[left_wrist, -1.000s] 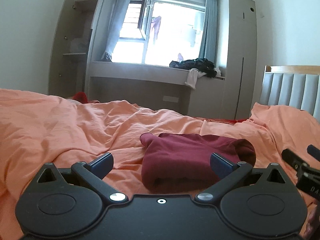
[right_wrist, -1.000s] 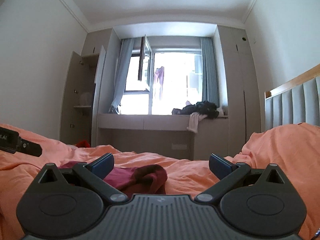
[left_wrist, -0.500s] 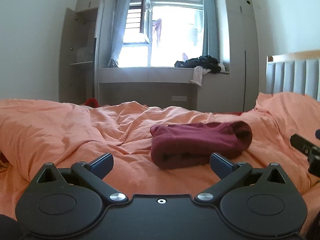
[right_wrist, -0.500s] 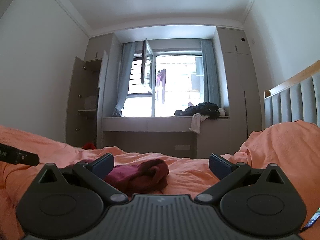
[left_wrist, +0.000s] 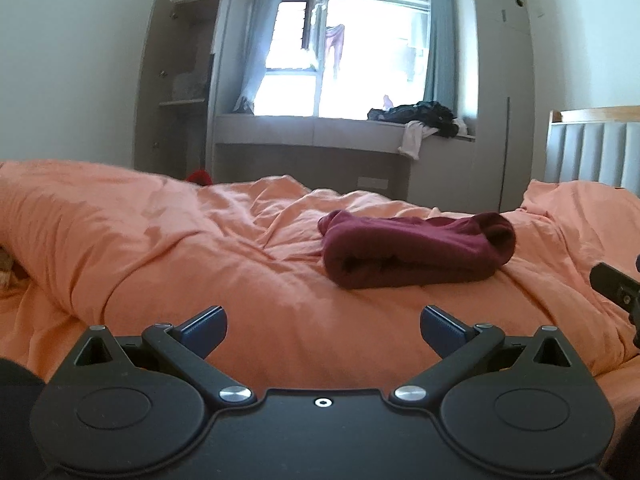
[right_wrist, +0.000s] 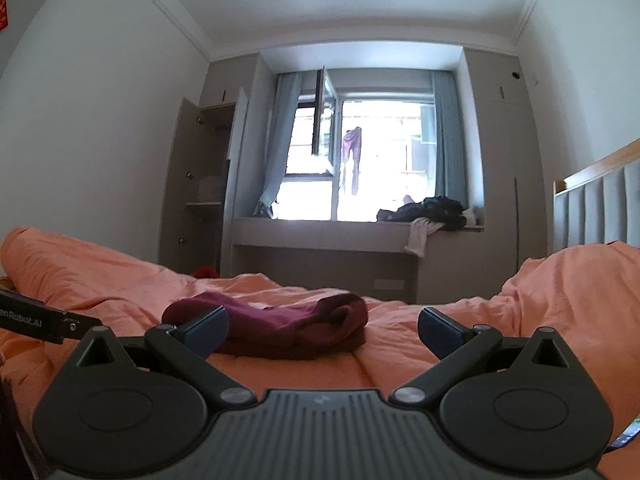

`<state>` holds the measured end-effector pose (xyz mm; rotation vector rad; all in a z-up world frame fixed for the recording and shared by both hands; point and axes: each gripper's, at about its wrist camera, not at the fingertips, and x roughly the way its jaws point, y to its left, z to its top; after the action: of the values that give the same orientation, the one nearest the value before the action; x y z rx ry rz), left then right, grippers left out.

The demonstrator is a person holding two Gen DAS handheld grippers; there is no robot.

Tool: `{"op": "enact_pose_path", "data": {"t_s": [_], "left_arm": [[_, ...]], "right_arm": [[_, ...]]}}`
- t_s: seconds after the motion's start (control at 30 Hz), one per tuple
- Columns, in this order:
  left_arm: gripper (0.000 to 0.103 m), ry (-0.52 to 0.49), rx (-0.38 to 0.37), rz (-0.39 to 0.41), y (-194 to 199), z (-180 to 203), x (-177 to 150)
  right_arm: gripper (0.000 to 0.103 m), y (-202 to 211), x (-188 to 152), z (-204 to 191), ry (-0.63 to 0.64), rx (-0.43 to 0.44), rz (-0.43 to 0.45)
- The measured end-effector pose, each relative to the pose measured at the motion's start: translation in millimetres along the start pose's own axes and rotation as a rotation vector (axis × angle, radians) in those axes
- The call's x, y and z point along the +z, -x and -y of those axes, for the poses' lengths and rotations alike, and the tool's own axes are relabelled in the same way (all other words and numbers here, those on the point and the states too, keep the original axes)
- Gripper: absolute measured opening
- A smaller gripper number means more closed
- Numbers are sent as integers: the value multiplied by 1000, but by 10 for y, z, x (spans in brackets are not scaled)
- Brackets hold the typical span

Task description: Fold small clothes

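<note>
We see a maroon garment (left_wrist: 416, 248) of soft matt knit cloth, thick at its rolled edges. Under it, the orange duvet (left_wrist: 200, 248) is thin woven cloth, creased, with a faint sheen on the ridges. Our left gripper (left_wrist: 323, 330) is matt black plastic with bright metal pivot screws and dull blue pads (left_wrist: 204, 326); our right gripper (right_wrist: 323, 330) carries a ribbed grey plastic top. The headboard (right_wrist: 596, 210) looks padded grey, capped in smooth wood.

We see a plain dark-maroon folded cloth garment (left_wrist: 416, 248) on a plain salmon-orange rumpled duvet (left_wrist: 180, 240); our black plastic grippers carry navy-blue fingertips (left_wrist: 202, 325).
</note>
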<state>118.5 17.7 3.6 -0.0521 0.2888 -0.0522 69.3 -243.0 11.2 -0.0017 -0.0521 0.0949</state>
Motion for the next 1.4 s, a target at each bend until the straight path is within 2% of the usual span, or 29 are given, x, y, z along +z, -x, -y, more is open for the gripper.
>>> {"op": "enact_pose_path", "data": {"t_s": [0.2,1.4], "left_arm": [[103,45,18,-20,-43,-114,-41],[103,36,15,-44,-80,-117,-106]], "right_arm": [[103,-78,-34,-25,-6,-9,-42],[103,-136,-51,-48,17,-14,-56]]}}
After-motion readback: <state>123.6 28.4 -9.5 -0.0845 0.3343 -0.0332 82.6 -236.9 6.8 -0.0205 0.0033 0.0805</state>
